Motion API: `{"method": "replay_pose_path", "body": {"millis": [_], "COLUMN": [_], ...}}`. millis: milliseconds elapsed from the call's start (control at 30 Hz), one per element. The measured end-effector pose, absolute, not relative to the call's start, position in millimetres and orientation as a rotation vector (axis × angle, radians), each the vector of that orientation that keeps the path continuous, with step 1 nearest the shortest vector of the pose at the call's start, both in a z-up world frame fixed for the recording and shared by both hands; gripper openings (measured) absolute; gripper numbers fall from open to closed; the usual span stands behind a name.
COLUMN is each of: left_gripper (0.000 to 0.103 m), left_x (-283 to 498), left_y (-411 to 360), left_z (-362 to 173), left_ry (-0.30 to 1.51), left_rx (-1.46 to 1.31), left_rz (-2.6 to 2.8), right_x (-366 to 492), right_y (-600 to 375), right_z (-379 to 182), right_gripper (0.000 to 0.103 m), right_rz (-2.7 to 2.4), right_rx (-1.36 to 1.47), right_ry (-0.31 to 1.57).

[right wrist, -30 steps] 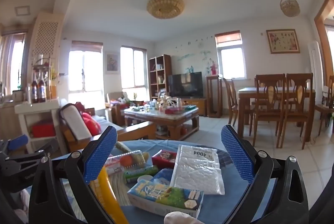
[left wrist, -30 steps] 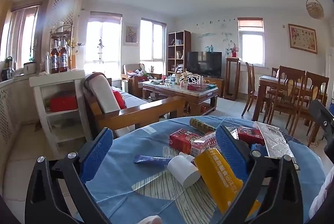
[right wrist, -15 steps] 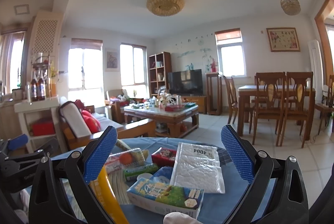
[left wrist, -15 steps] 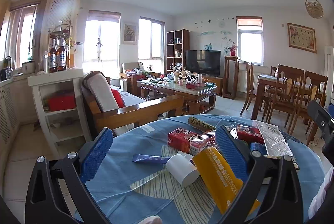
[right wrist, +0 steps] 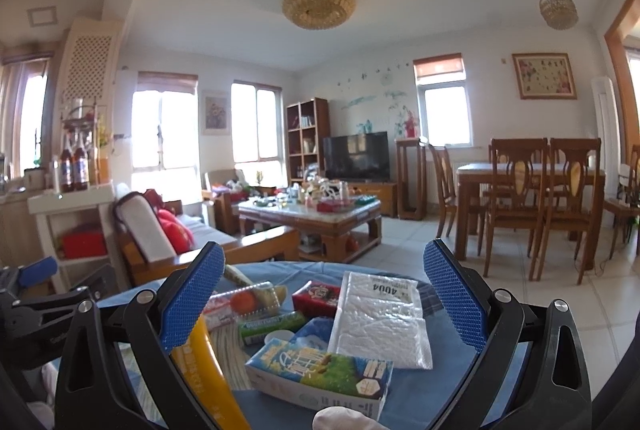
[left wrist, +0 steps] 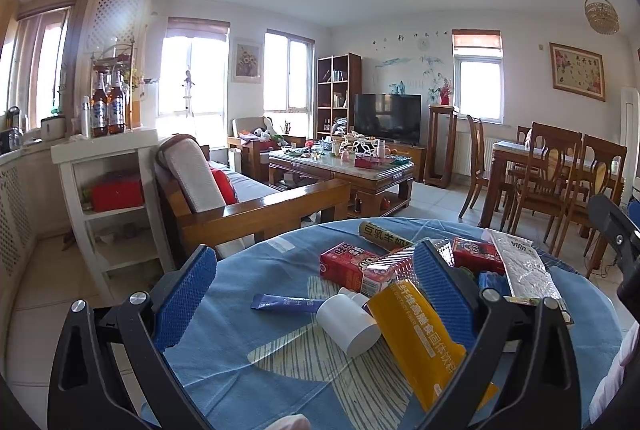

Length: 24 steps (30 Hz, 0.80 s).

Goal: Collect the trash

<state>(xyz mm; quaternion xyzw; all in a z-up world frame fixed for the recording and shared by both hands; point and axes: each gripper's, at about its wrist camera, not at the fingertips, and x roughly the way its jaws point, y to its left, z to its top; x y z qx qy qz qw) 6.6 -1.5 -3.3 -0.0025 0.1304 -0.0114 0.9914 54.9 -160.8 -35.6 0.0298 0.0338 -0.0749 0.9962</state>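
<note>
bright daylight from blown-out windows — fisheye-warped edges.

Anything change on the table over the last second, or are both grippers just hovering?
Almost nothing changed. Both views shift only slightly, so the grippers drifted a little without reaching in. The left gripper and right gripper stay open and empty above the blue tablecloth. The yellow pouch, white bottle, milk carton and bubble mailer lie where they were; nothing was grasped or released.

litter crowds table, left side bare
</note>
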Motion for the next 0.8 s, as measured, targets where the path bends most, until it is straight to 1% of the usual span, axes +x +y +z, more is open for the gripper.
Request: {"method": "replay_pose_path", "body": {"millis": [300, 800], "left_gripper": [0.098, 0.098], "left_x": [6.9, 7.3], "left_y": [-3.4, -4.9], "left_z": [-3.2, -3.8], "left_ry": [0.264, 0.266], "left_rx": [-0.003, -0.005], "left_rz": [-0.025, -0.026], "right_x": [67.6, 70.1], "right_y": [-162.1, -163.9], "right_z": [-38.6, -40.2], "right_gripper": [0.098, 0.098], "right_rz": [-0.141, -0.152], "right_rx": [0.063, 0.064], "right_ry": [0.164, 0.172]}}
